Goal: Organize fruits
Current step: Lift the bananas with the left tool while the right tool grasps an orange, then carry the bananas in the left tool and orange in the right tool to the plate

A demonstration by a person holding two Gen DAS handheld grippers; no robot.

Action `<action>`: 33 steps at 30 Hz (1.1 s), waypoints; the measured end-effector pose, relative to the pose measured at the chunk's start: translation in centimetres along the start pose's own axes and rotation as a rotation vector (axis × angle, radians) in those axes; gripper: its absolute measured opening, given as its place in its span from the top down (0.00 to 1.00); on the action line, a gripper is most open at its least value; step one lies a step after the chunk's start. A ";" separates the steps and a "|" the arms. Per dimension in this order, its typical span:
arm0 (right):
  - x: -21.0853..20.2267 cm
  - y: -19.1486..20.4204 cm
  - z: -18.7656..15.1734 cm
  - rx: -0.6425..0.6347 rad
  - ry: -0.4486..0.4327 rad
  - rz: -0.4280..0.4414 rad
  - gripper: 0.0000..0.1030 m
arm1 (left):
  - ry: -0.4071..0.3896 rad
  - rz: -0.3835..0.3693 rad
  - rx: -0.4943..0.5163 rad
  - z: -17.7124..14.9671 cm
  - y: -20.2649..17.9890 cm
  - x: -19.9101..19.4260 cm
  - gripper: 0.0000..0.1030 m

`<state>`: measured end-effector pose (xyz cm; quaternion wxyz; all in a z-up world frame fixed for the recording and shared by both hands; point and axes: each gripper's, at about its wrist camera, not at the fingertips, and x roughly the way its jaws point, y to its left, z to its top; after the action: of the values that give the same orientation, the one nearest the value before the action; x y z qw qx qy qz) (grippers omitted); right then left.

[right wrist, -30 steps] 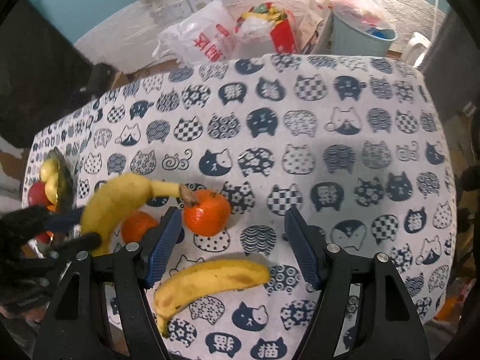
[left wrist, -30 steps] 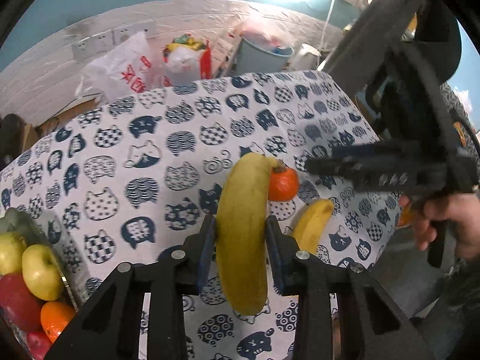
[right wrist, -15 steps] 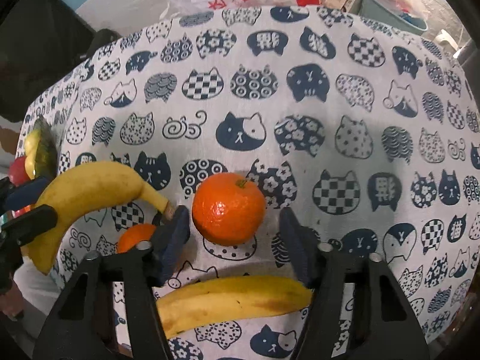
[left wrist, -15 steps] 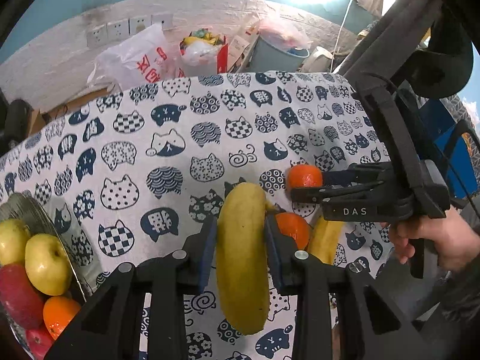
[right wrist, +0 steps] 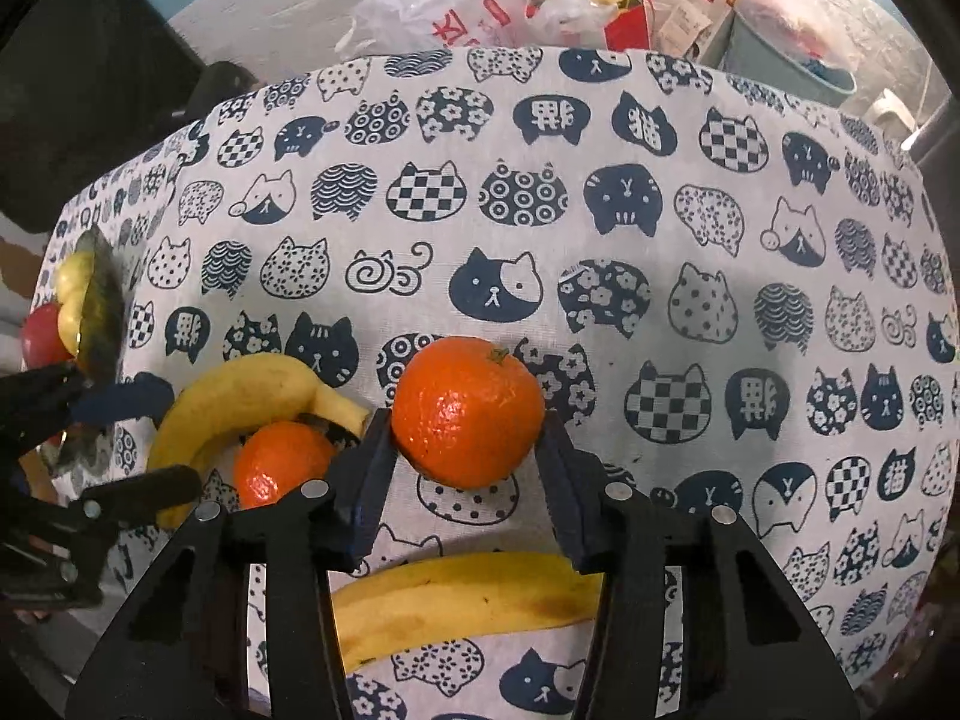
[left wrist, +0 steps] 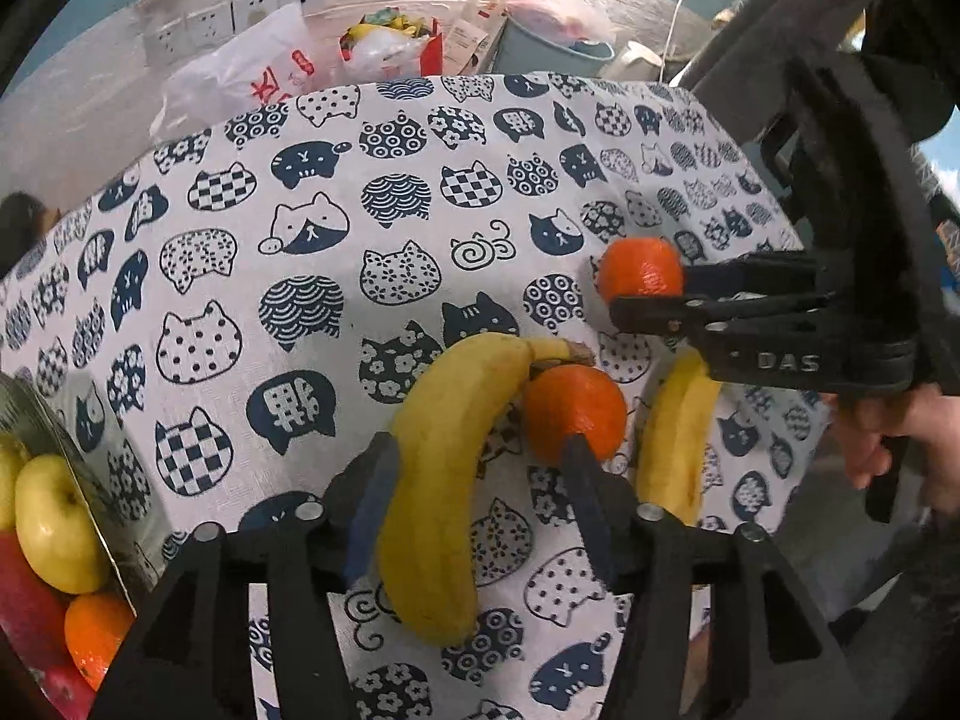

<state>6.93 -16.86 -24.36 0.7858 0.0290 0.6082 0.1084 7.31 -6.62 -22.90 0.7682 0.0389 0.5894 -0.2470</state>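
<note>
While my left gripper point(left wrist: 474, 480) pointed steeply down at the cat-print tabletop point(left wrist: 336, 252), its own camera showed a banana point(left wrist: 438, 480) lying between the fingers, touching the left blue pad and clear of the right one. Those fingers had just been opening; a second earlier they were clamped on that banana above the cloth. The stem end rested against an orange point(left wrist: 573, 411) on the cloth, whose lower edge was hidden by my right-hand finger. A second banana point(left wrist: 675, 438) lay beyond it, its upper end covered by my right gripper point(left wrist: 645, 294), which bore the raised letters "DAS" and held a second orange point(left wrist: 639, 276). A hand point(left wrist: 894, 450) gripped its handle at the frame edge. At lower left a bowl point(left wrist: 36, 414) was cut off, with apples and an orange inside. A white bag point(left wrist: 240, 78) behind carried red print that I could not read.

Through the right wrist camera, my right fingers point(right wrist: 372, 468) were pressed on both sides of the big orange point(right wrist: 468, 414); they had just been closing, and half a second before it sat free between them. One banana point(right wrist: 456, 606) lay across the bottom, partly behind the fingers. The left gripper point(right wrist: 120, 444) showed dark and blurred at left, astride the other banana point(right wrist: 240, 396), with the small orange point(right wrist: 279, 462) tucked under its curve. The bowl point(right wrist: 99, 312) appeared edge-on.
</note>
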 end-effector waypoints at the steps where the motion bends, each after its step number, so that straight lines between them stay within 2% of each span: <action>1: -0.1 0.1 -0.1 -0.003 -0.003 -0.002 0.55 | 0.006 0.017 0.011 0.1 -0.1 0.3 0.38; 6: -1.0 0.4 -0.7 -0.007 -0.018 -0.009 0.55 | 0.016 0.079 0.061 0.2 -0.4 1.2 0.32; 14: -2.2 -1.0 -1.1 0.007 -0.028 0.011 0.54 | 0.038 0.129 0.129 0.8 -1.0 3.2 0.33; 21: -2.2 -1.2 -1.5 0.013 -0.029 0.007 0.54 | 0.033 0.198 0.217 0.6 -2.0 3.9 0.58; 28: -3.7 -0.8 -1.4 -0.007 -0.075 -0.004 0.58 | 0.012 0.205 0.232 0.2 -2.1 2.8 0.64; 33: -3.1 -1.4 -1.0 0.009 -0.041 0.031 0.58 | 0.004 0.218 0.228 -0.3 -2.0 1.8 0.65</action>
<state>5.42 -18.96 -21.91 0.7962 0.0442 0.5919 0.1174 6.50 -8.89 -24.15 0.7798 0.1901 0.5515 -0.2273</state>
